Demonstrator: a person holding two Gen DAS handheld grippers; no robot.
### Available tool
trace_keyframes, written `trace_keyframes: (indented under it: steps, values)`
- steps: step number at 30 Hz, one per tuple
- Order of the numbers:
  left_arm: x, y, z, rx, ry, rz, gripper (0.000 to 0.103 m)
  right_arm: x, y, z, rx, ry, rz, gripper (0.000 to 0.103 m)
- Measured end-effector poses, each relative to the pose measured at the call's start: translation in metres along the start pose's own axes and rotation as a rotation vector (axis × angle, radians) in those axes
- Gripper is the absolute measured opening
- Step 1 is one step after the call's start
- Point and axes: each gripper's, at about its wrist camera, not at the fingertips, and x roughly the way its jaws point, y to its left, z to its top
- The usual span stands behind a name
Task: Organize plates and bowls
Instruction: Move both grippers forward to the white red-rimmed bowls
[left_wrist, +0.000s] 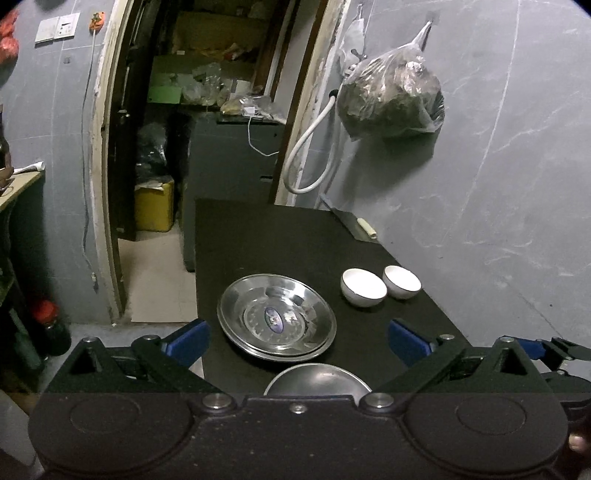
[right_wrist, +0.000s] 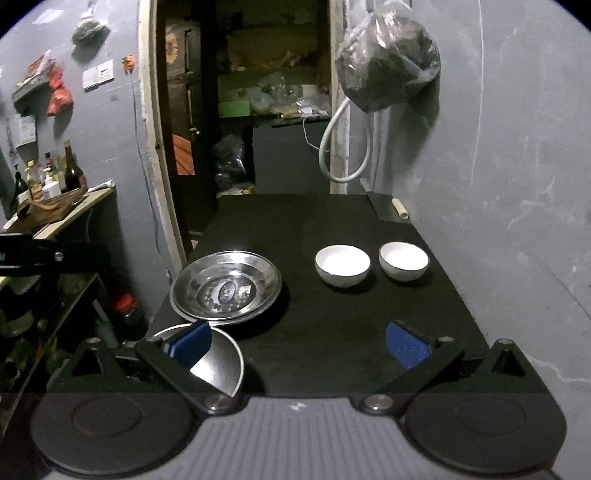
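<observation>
Steel plates (left_wrist: 277, 317) apparently stacked, upright.

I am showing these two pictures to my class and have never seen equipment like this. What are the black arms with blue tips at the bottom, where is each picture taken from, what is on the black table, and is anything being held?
A person holds a two-finger gripper in each hand, each carrying a wide-angle camera looking along its fingers. One picture comes from the left gripper, the other from the right gripper. The blue tips are the finger pads. Both grippers are open and hold nothing.

On the black table lie stacked steel plates, another steel plate nearer the cameras, and two white bowls: the left bowl and the right bowl, side by side, apart. A dark plastic bag hangs on the wall.
</observation>
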Motion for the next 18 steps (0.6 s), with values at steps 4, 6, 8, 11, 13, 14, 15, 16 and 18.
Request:
trace_keyframes:
  steps: [4,6,8,11,13,14,15,16,18]
  values:
    - [0.014,-0.001,0.013,-0.018,0.015,0.025,0.102,0.021,-0.016,0.009,0.035,0.007,0.012,0.103]
    - [0.023,-0.002,0.022,-0.026,0.024,0.028,0.102,0.032,-0.028,0.014,0.059,0.005,0.026,0.103]
    - [0.036,-0.005,0.033,-0.027,0.035,0.043,0.102,0.044,-0.040,0.016,0.089,0.009,0.025,0.103]
    - [0.062,-0.012,0.049,-0.028,0.053,0.063,0.102,0.066,-0.063,0.018,0.160,0.030,0.041,0.103]
    - [0.082,-0.019,0.059,-0.013,0.072,0.079,0.102,0.081,-0.075,0.016,0.191,0.052,0.036,0.103]
    - [0.093,-0.023,0.065,-0.004,0.086,0.092,0.102,0.089,-0.081,0.016,0.200,0.069,0.030,0.103]
    - [0.102,-0.026,0.069,0.002,0.095,0.101,0.102,0.095,-0.085,0.015,0.201,0.078,0.030,0.103]
    - [0.112,-0.029,0.073,0.005,0.102,0.110,0.102,0.101,-0.089,0.014,0.202,0.086,0.031,0.103]
    - [0.132,-0.035,0.080,0.009,0.118,0.123,0.102,0.113,-0.096,0.012,0.200,0.103,0.033,0.103]
